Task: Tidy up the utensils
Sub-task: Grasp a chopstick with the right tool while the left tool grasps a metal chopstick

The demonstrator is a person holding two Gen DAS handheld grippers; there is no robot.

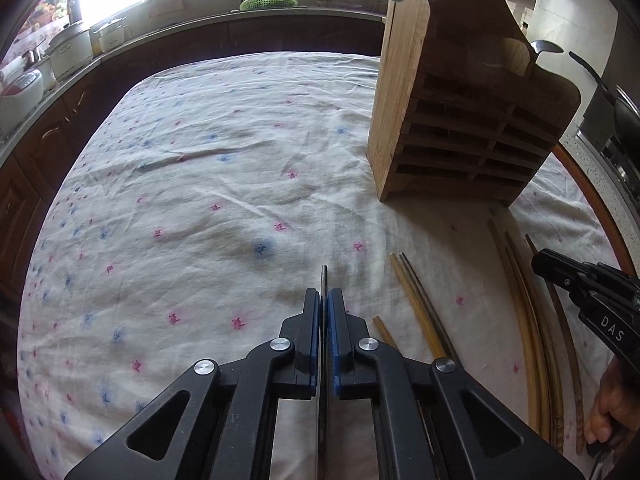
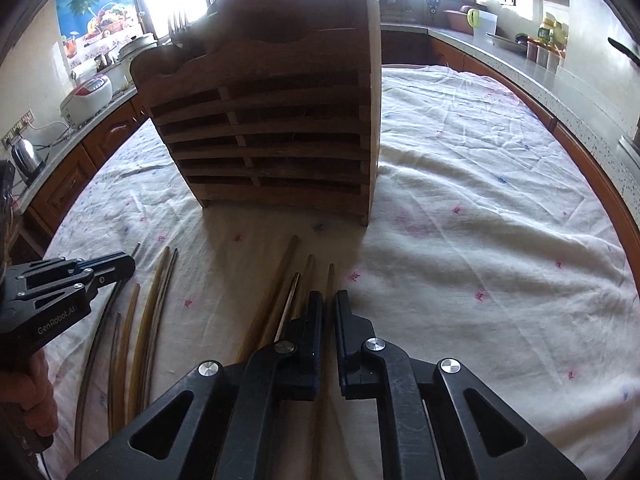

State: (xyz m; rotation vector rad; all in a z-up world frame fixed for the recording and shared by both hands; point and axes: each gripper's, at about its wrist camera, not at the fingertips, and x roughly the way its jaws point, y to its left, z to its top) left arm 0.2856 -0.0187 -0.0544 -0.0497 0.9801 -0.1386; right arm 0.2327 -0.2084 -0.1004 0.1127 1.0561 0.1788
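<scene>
Left gripper (image 1: 324,300) was pressed together on a thin dark chopstick (image 1: 324,278), whose tip stuck out just past the fingertips above the flowered tablecloth (image 1: 200,184). To its right, more chopsticks (image 1: 416,300) lay loose on the cloth, some pale, some dark, fanned roughly near-to-far. Further right, another bundle (image 2: 276,296) lay beside the right gripper (image 2: 329,300), which was closed on a single brown chopstick (image 2: 330,280); the stick ran back between the jaws and its tip pointed at the holder. The wooden utensil holder (image 2: 272,140) stood upright at the far side, slatted front facing the grippers, fork tines (image 2: 178,26) showing above its left top edge. Judgement: both sticks pinched, neither yet clear of the table; step in hand is the lift toward the holder. To do it well: raise each stick straight up so neighbours are not dragged, keep grip firm since thin sticks pivot easily, tilt them near vertical, then lower them into one top compartment. Which compartment holds chopsticks could not be told. Move the hands in turn near the holder to avoid a clash.
</scene>
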